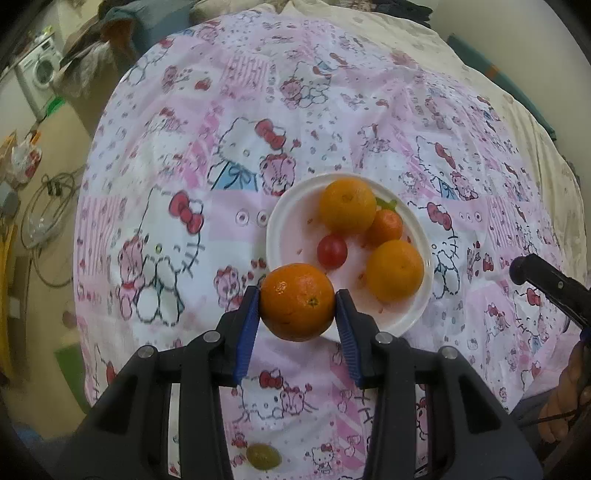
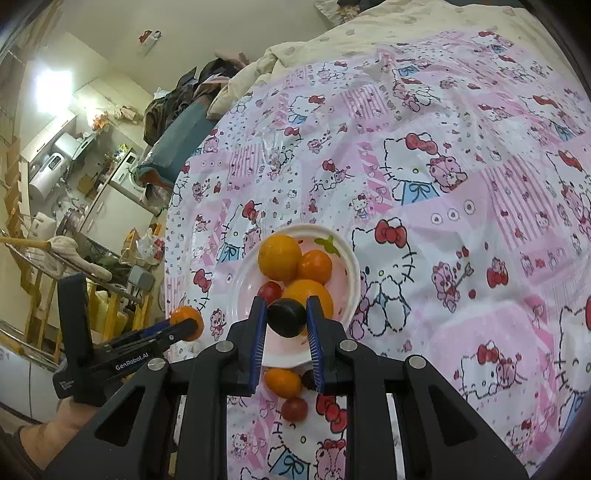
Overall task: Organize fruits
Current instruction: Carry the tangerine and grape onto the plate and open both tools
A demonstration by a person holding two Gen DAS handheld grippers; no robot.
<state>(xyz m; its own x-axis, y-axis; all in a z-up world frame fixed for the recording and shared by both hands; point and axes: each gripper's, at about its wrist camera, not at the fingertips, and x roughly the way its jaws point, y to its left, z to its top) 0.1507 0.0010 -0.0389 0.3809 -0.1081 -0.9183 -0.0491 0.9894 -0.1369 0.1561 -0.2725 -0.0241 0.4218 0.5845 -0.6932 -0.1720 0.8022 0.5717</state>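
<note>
Surface: a round table under a pink and white cartoon-cat tablecloth (image 1: 295, 122), with a cream quilt (image 2: 424, 26) bunched at its far side. Room: a washing machine (image 1: 38, 70) and coiled cable on the floor to your left; shelves, appliances and a mop in the right wrist view.

White plate (image 1: 291, 206), one. On it: three oranges, the largest at the far rim (image 1: 347, 205), and one cherry tomato (image 1: 331, 251).

Loose on the cloth near you: one small orange fruit (image 2: 282, 382), one reddish tomato (image 2: 294, 409), one green grape (image 1: 263, 456), and one dark fruit mostly hidden behind a finger.

Your left gripper (image 1: 298, 301) pinches an orange (image 1: 297, 301) between its blue pads, at the plate's near edge.

Your right gripper (image 2: 286, 319) pinches a dark round fruit (image 2: 287, 318) between its pads, over the plate's near rim.
</note>
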